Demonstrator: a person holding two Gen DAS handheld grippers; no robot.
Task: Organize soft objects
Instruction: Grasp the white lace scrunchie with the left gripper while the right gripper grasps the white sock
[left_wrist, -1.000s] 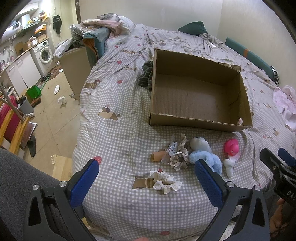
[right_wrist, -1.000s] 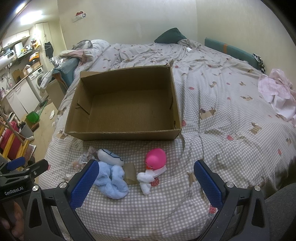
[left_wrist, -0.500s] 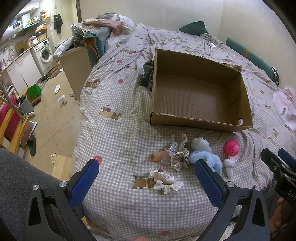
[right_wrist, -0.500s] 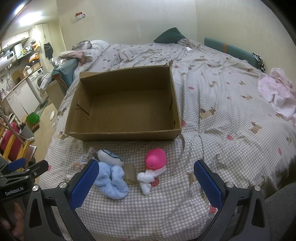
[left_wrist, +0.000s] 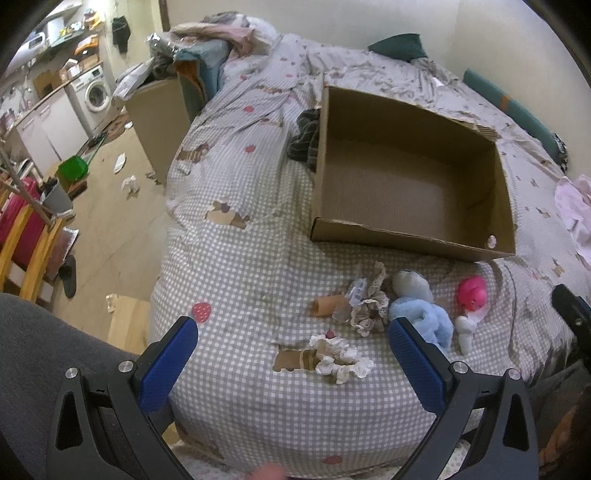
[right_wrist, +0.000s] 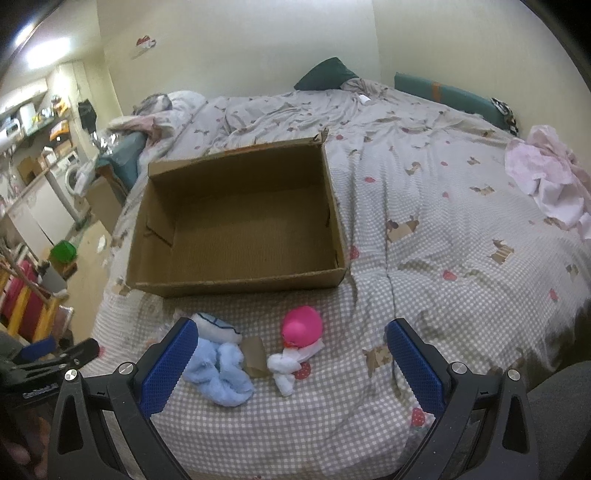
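Note:
An empty cardboard box (left_wrist: 406, 236) (right_wrist: 236, 282) sits on the checked bedspread. In front of it lie a light blue plush (left_wrist: 421, 314) (right_wrist: 221, 373), a pink and white soft toy (left_wrist: 471, 299) (right_wrist: 299, 339), a beige lace scrunchie (left_wrist: 369, 310) and a white frilly scrunchie (left_wrist: 340, 356). My left gripper (left_wrist: 291, 349) is open and empty, hovering over the near bed edge just before the white scrunchie. My right gripper (right_wrist: 291, 350) is open and empty, with the pink toy and blue plush between its fingers' line of sight.
A dark striped cloth (left_wrist: 304, 138) lies against the box's left side. A pink garment (right_wrist: 546, 184) lies on the bed at right. A green pillow (right_wrist: 325, 75) is at the headboard end. The bed's left edge drops to a cluttered floor (left_wrist: 110, 206).
Both grippers have drifted very slightly; the views are almost the same. Nothing was taken hold of or moved.

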